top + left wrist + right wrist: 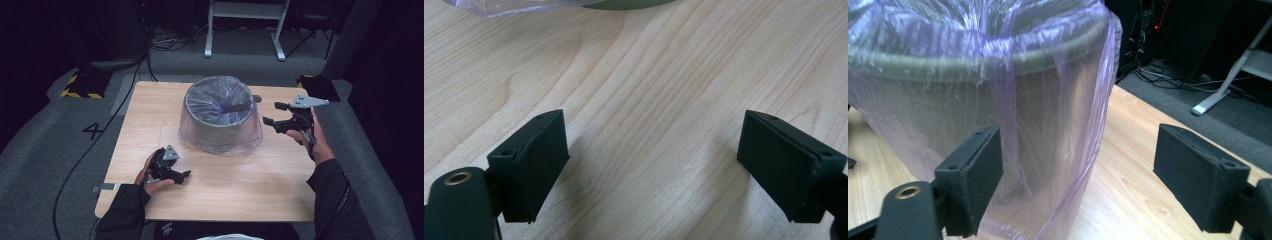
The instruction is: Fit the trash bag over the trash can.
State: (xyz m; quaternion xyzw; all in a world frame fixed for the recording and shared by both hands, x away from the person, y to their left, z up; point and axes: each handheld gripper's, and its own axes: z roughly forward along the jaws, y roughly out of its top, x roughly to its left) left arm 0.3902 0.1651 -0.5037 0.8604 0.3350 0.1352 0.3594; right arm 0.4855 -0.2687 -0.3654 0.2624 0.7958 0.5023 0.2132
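The bin (pixel 220 112) stands at the centre of the high view, toward the far half of the table (pixel 240 185). A thin purple bag liner (pixel 220 142) is pulled over its rim and hangs down the outer wall to the table surface (the film is loose and wrinkled, flaring at the bottom).

The right claw (pixel 272 114) hovers just beside the bin at centre right, jaws wide apart and holding nothing. In the right gripper view, the liner (pixel 1048 150) hangs close to the left jaw; contact cannot be confirmed.

The left claw (pixel 182 176) sits low at lower left of the high view, well apart from the bin, jaws wide apart and empty. The left gripper view shows bare table (pixel 649 100) between them.

Judged risks from here:
- A pinch on the loose film alone may tear it or drag it off the rim.
- A sideways pull may slide or tip the unbraced bin.
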